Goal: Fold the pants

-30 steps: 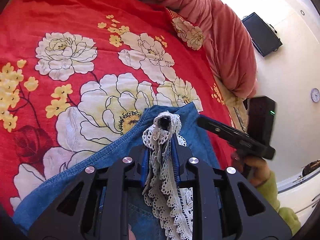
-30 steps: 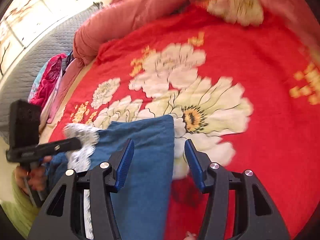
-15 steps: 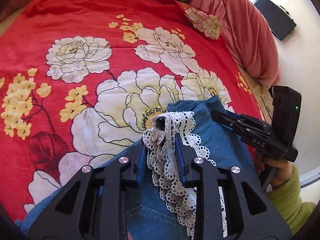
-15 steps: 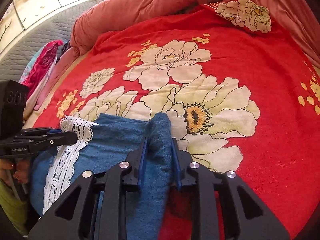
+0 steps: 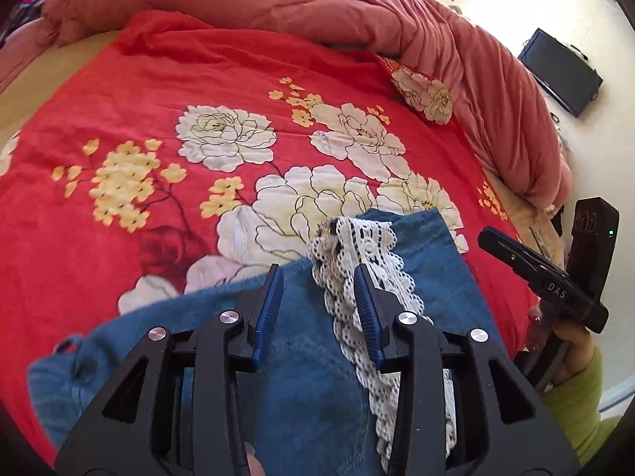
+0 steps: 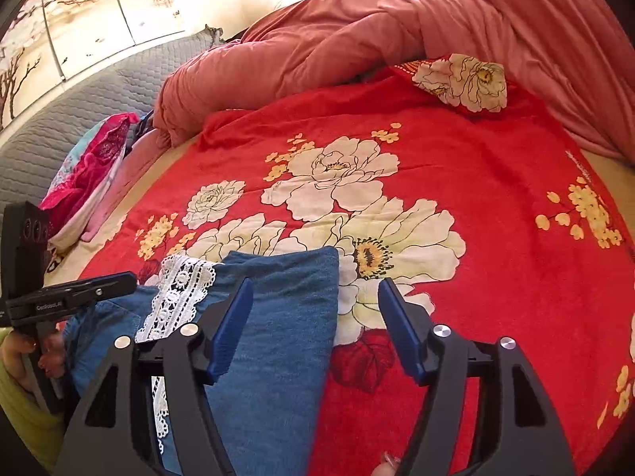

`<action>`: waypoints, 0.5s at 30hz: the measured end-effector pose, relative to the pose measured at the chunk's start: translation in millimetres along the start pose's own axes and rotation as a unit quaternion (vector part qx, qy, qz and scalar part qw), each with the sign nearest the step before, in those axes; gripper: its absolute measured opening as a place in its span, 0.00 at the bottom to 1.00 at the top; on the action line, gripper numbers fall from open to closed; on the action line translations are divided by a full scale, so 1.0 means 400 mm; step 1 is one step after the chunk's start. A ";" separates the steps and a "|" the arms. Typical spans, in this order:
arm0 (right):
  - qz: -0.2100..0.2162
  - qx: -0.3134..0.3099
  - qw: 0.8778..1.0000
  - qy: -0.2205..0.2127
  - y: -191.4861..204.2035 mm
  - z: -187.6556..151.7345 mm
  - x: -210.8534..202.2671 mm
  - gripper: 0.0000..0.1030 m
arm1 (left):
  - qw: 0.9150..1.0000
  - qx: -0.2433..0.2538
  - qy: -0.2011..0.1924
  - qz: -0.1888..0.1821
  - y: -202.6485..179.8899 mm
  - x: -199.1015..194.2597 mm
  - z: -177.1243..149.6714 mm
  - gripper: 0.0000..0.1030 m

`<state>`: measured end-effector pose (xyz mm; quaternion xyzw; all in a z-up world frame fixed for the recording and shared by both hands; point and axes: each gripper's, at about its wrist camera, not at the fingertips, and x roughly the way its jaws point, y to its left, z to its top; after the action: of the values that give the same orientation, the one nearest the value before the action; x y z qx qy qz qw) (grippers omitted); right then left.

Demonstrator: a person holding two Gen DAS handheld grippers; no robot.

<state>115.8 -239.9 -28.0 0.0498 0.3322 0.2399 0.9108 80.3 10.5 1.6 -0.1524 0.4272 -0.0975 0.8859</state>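
Observation:
Blue denim pants (image 5: 309, 377) with a white lace trim (image 5: 357, 246) lie folded on the red floral bedsheet (image 5: 158, 91). My left gripper (image 5: 317, 283) hovers just over them with its jaws opening. The lace strip runs between the fingers and leans on the right one, unpinched. In the right wrist view the pants (image 6: 285, 317) lie flat, lace (image 6: 178, 289) on their left. My right gripper (image 6: 316, 287) is open and widening above the pants' right edge, with nothing gripped. Each view shows the other gripper at its side: the right gripper (image 5: 543, 277) and the left gripper (image 6: 79, 293).
A bunched pink duvet (image 6: 357, 39) walls off the far side of the bed. A grey quilted headboard (image 6: 79, 99) and a pile of pink clothes (image 6: 91, 162) sit at the left. A black screen (image 5: 559, 71) stands beyond the bed. A green sleeve (image 5: 575, 396) holds the right gripper.
The left jaws, clamped on the lace before, have spread apart. The right jaws closed on the pants fold, then opened wide and released it. Both grippers drew back and up.

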 end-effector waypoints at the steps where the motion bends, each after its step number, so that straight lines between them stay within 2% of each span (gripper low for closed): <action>1: 0.000 -0.003 1.000 -0.002 0.007 -0.008 -0.010 0.64 | 1.000 0.001 -0.006 -0.002 -0.005 -0.016 -0.013 0.31; 3: -0.003 -0.008 1.000 -0.002 0.016 -0.023 -0.026 0.65 | 1.000 0.002 -0.014 -0.005 -0.015 -0.037 -0.032 0.34; 5: -0.010 -0.012 1.000 0.000 0.024 -0.043 -0.038 0.71 | 1.000 0.002 -0.018 -0.008 -0.027 -0.057 -0.057 0.35; 10: -0.002 -0.008 1.000 0.000 0.037 -0.088 -0.077 0.71 | 1.000 0.018 -0.023 0.002 -0.062 -0.106 -0.123 0.36; 15: 0.007 -0.003 1.000 0.002 0.046 -0.133 -0.124 0.72 | 1.000 0.011 -0.014 -0.019 -0.080 -0.145 -0.178 0.37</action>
<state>41.9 -250.6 -35.8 0.0491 0.3331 0.2472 0.9086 -12.7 -15.3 13.0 -0.1525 0.4110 -0.1167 0.8912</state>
